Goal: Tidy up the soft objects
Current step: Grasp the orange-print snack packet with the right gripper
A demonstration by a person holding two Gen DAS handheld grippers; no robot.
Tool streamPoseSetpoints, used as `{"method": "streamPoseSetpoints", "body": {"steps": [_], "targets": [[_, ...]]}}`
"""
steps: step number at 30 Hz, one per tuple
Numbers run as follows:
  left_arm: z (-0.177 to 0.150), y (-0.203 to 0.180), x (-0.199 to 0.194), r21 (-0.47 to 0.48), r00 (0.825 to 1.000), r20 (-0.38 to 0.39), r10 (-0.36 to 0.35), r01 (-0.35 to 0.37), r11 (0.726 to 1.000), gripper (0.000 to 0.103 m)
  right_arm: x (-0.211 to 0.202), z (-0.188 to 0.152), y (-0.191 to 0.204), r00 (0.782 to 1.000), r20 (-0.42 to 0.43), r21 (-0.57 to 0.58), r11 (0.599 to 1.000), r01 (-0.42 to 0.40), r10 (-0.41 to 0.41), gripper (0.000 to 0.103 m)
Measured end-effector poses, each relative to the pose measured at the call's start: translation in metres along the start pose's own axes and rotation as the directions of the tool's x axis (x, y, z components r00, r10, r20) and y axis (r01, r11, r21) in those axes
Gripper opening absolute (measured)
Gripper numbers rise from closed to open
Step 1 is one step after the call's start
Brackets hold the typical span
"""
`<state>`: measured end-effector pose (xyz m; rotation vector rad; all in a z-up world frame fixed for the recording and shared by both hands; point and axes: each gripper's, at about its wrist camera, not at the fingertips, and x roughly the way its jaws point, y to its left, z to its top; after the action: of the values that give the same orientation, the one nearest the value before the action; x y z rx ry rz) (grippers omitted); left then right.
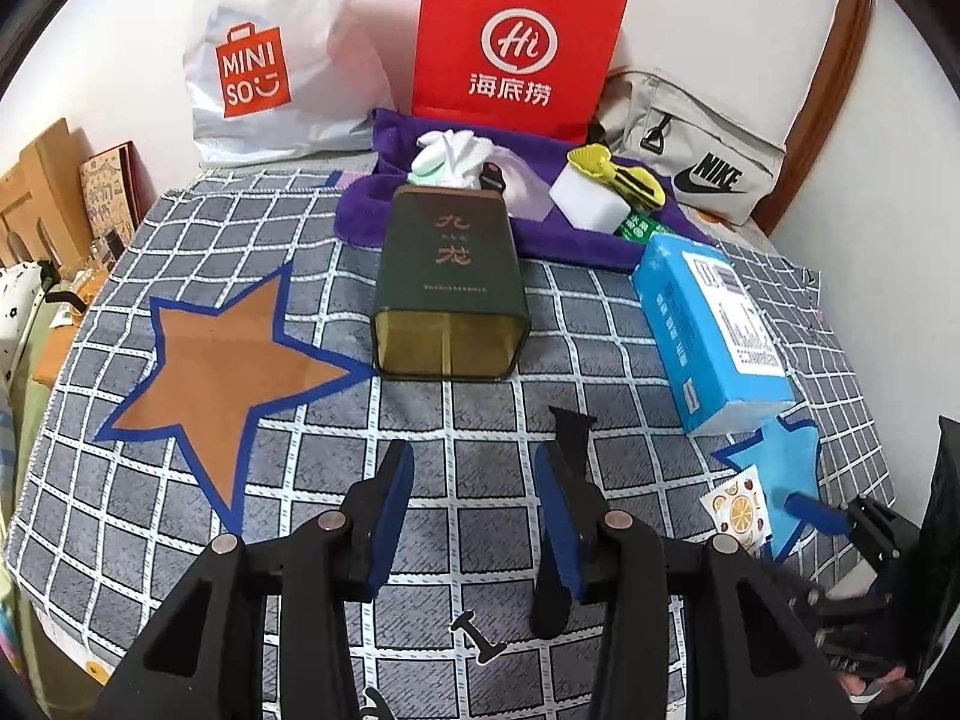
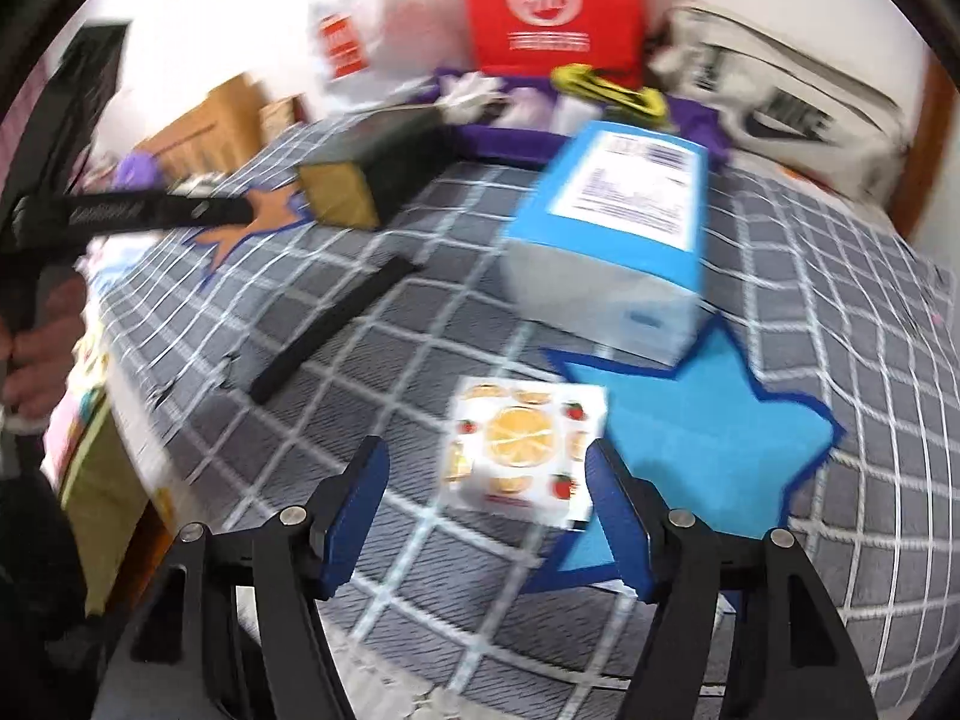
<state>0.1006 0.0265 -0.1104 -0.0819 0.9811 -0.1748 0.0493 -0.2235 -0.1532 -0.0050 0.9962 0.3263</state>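
My left gripper (image 1: 474, 474) hovers open over the checked bedspread (image 1: 336, 456), with nothing between its blue pads. A flat black strip (image 1: 573, 432) shows just past its right finger and lies on the cover (image 2: 336, 327). My right gripper (image 2: 485, 450) is open above a small fruit-print packet (image 2: 522, 450), which lies flat partly on a blue star patch (image 2: 708, 438). Further back lie a blue box (image 1: 708, 324) and a dark green tin (image 1: 450, 288) on its side. A purple towel (image 1: 540, 234) carries a white cloth (image 1: 456, 156), a white sponge block (image 1: 585, 195) and a yellow-black item (image 1: 618, 174).
Against the wall stand a white Miniso bag (image 1: 270, 60), a red paper bag (image 1: 516, 42) and a grey Nike bag (image 1: 690, 138). An orange star patch (image 1: 222, 372) marks the left of the bed. A hand (image 2: 36, 354) grips the left tool. The right wrist view is motion-blurred.
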Motion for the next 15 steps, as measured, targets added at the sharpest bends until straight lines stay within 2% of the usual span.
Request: {"method": "streamPoseSetpoints", "body": {"steps": [5,8,10,13,15], "targets": [[-0.005,-0.003,0.014,0.001,0.999,-0.033,0.002,-0.002,1.000,0.040,0.020,-0.003,-0.013,0.999,-0.034,0.099,0.995,-0.007,0.010,0.071],[-0.008,-0.004,0.020,0.009,0.999,-0.047,-0.009,0.010,1.000,0.040,0.024,-0.002,-0.007,1.000,0.014,0.123,0.992,-0.028,0.027,0.077],[-0.011,-0.007,0.025,0.023,0.998,-0.059,-0.022,0.023,0.999,0.040,0.027,-0.001,-0.002,1.000,0.024,0.114,0.994,-0.001,-0.001,0.078],[-0.015,-0.015,0.034,0.061,0.995,-0.085,-0.045,0.051,0.997,0.040,0.034,-0.002,0.013,0.996,0.026,0.026,0.996,0.080,-0.080,0.078],[-0.019,-0.021,0.040,0.083,0.993,-0.101,-0.058,0.067,0.994,0.040,0.036,-0.003,0.020,0.992,0.035,-0.011,0.992,0.123,-0.123,0.075]]}}
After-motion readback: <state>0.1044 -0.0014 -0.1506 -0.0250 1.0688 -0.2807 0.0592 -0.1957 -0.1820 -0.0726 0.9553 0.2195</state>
